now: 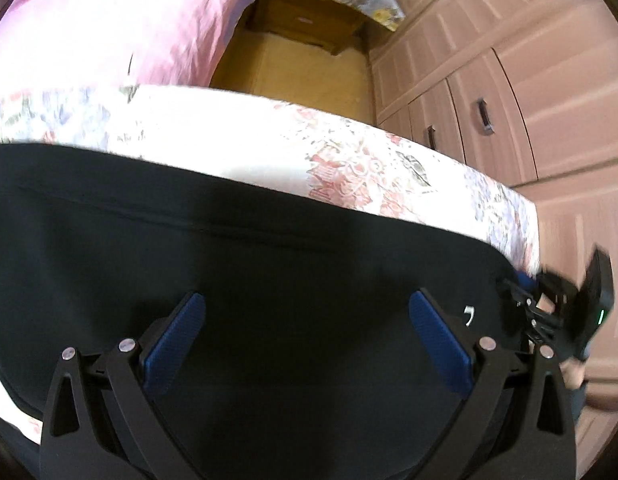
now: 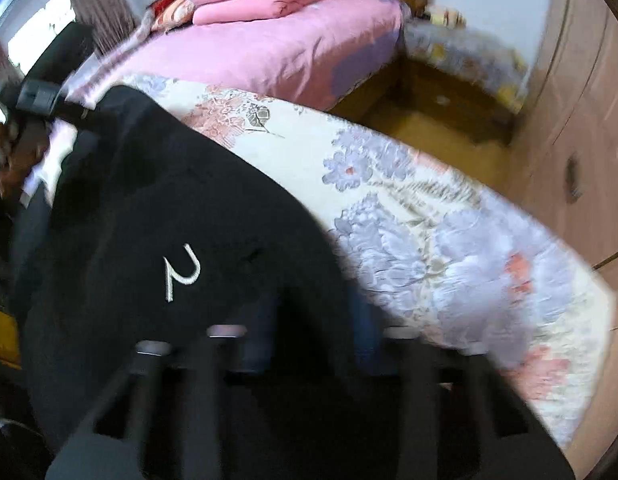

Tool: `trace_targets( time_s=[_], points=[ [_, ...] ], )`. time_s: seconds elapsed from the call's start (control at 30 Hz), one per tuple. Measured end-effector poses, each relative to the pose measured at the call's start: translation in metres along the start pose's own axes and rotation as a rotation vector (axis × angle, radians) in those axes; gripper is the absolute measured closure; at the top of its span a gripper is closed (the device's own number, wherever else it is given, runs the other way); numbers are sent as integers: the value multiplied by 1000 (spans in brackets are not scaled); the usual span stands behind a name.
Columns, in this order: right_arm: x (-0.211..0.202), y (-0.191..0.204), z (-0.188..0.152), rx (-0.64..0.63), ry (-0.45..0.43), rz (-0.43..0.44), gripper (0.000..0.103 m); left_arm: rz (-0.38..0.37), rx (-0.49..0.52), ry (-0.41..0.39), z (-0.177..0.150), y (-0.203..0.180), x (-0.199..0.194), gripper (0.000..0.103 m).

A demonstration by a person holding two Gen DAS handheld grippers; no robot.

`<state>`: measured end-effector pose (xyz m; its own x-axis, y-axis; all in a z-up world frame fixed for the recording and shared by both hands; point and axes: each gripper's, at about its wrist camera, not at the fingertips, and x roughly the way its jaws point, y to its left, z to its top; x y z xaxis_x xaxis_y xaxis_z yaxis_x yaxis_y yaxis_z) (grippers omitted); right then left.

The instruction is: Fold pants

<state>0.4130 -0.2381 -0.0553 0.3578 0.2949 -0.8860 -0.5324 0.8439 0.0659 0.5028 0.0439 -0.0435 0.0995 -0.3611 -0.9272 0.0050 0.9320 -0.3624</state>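
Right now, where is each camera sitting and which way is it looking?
Left wrist: on the left gripper, angled down at the black pants on the floral bedcover; its blue pads stand wide apart; the right gripper shows at right.
Right wrist: on the right gripper, angled down at the pants' white logo; own fingers blurred.
Shared: pants, bedcover, pink quilt, wardrobe.

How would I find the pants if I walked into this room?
Look for the bed with the flowery cover beside the brown cupboards. The black pants lie spread on its near part. They are the only black cloth there, with a small white curly mark stitched on them.
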Motion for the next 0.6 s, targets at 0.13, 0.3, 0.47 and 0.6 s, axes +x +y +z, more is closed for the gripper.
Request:
trace_targets(
  time_s=[0.13,0.3,0.47,0.6],
  points=[
    [-31,31,-11,-49,-85,-80,93,-47,-111,25,-2,12,6,1],
    [-79,77,-35,-99,-204,-147,93,-102,-227,13,2,21,0,1],
    [-102,111,-55,-143,-259,-182,93,-111,-299,2,10,25,-4,1],
    [-118,126,-70,-153,-292,-211,93,10,-327,37,6,33,5,21]
  ],
)
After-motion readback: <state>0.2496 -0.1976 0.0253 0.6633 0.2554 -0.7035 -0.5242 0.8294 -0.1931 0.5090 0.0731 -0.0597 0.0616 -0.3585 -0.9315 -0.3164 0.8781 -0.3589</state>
